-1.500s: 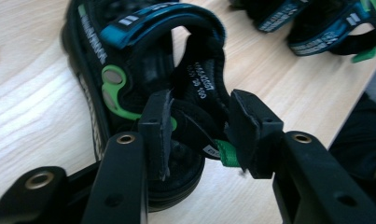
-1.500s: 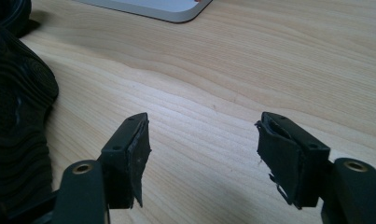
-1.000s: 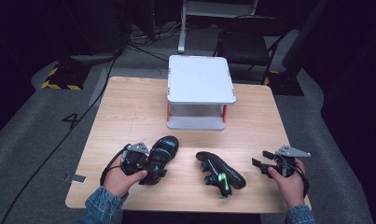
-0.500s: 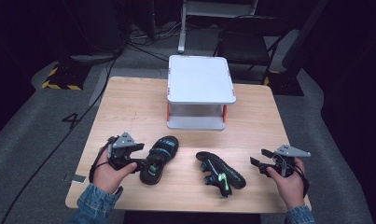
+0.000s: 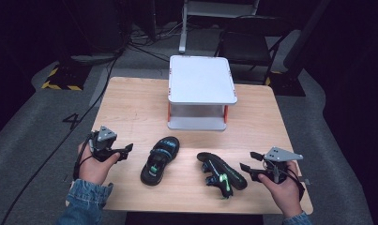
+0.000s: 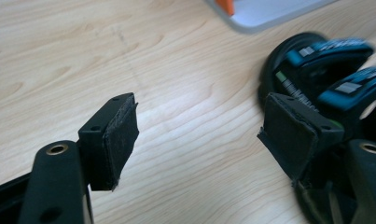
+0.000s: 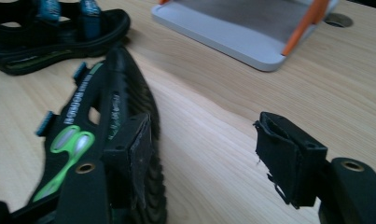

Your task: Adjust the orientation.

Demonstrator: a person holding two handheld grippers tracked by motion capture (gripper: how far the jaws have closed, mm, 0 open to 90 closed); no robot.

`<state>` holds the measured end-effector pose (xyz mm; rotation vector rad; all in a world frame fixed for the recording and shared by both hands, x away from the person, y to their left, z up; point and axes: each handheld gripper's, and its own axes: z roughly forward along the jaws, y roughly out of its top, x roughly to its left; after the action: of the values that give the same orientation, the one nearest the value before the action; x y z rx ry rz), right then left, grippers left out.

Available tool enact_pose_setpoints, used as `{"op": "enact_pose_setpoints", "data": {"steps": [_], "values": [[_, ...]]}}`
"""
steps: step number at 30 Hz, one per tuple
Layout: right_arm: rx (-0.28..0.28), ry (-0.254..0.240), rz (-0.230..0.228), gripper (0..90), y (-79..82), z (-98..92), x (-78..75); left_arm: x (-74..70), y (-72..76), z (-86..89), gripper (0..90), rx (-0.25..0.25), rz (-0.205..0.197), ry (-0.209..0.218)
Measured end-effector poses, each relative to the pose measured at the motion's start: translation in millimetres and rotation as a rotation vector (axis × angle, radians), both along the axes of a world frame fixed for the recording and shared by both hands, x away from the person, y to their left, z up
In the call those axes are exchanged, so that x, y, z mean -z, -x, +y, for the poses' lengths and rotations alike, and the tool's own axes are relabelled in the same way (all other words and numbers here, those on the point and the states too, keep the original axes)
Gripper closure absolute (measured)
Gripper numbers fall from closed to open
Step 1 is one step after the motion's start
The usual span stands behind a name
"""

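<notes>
Two black sandals with blue straps and green marks lie on the wooden table [image 5: 130,108]. The left sandal [image 5: 159,160] [image 6: 325,70] stands upright on its sole. The right sandal [image 5: 222,174] [image 7: 106,112] lies on its side. My left gripper [image 5: 123,151] [image 6: 204,135] hovers to the left of the left sandal, apart from it; its jaws have just been opening and nothing is between them. My right gripper [image 5: 249,161] [image 7: 209,156] is open just right of the tipped sandal, whose sole runs beside one pad [image 7: 139,154].
A white two-level stand [image 5: 201,89] [image 7: 251,28] with orange posts sits at the table's back middle. Bare wood lies between it and the sandals. A dark chair [image 5: 245,44] and cables [image 5: 130,37] are on the floor beyond the table.
My left gripper has let go of the left sandal, opened and drawn away to the left. The sandal stays where it was. The right gripper has shifted and lifted slightly.
</notes>
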<state>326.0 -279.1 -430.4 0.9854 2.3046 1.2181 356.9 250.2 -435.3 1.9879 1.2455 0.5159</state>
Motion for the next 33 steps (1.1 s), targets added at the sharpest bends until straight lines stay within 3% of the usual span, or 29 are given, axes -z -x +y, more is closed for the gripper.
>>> {"op": "enact_pose_setpoints", "data": {"steps": [2,4,12,16,19,23,25,30,33], "values": [[-0.026,0.004,0.001,36.9,2.6,7.7,-2.4,1.9,-0.1,2.3,26.9,-0.009,0.005,0.001],[-0.066,0.008,0.003,45.0,5.5,15.3,-5.2,2.7,0.2,4.1,26.9,-0.011,0.004,0.004],[-0.214,0.023,0.008,57.6,16.9,46.5,-14.6,4.5,6.3,7.9,27.1,-0.015,0.002,0.012],[-0.291,0.061,0.014,55.8,19.7,67.3,-9.8,6.7,8.4,9.5,27.2,-0.014,0.008,0.018],[-0.337,0.119,0.019,46.7,20.9,80.6,-2.3,6.8,10.0,10.9,27.2,-0.020,0.006,0.020],[-0.358,0.193,0.011,38.4,21.3,91.0,7.8,7.4,10.5,12.4,27.2,-0.017,0.010,0.019],[-0.366,0.200,0.013,37.8,21.0,92.6,9.9,8.6,10.4,12.0,27.2,-0.021,0.013,0.026],[-0.351,0.159,0.029,38.4,14.2,83.2,7.0,9.3,9.7,11.5,26.9,-0.017,0.020,0.019],[-0.310,0.144,0.017,37.5,8.3,74.7,5.0,9.5,9.7,10.2,27.1,-0.021,0.009,0.019]]}}
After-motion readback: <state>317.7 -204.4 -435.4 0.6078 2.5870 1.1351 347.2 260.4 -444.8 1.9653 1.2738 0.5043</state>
